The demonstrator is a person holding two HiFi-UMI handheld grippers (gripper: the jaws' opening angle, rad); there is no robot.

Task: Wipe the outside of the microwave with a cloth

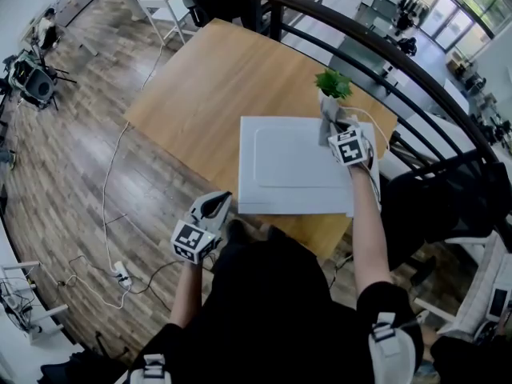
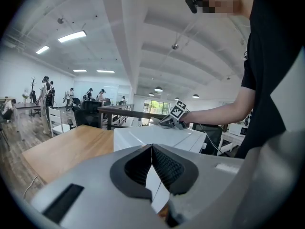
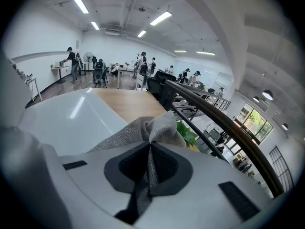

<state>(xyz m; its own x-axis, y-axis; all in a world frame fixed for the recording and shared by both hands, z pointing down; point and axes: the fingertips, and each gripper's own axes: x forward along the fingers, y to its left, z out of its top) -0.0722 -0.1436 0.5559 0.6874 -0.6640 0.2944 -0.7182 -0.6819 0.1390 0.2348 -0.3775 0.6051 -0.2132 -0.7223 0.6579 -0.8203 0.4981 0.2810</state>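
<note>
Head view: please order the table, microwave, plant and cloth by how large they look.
1. table
2. microwave
3. plant and cloth: they look alike, and the cloth is partly hidden, so I do not rank them.

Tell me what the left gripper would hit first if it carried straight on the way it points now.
Most likely the near side of the white box-shaped microwave, which sits dead ahead of the left gripper, whose jaws are shut. The gap between them is hard to judge.

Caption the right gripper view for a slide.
The right tool clamps a grey cloth over the white microwave, green plant beyond.
</note>
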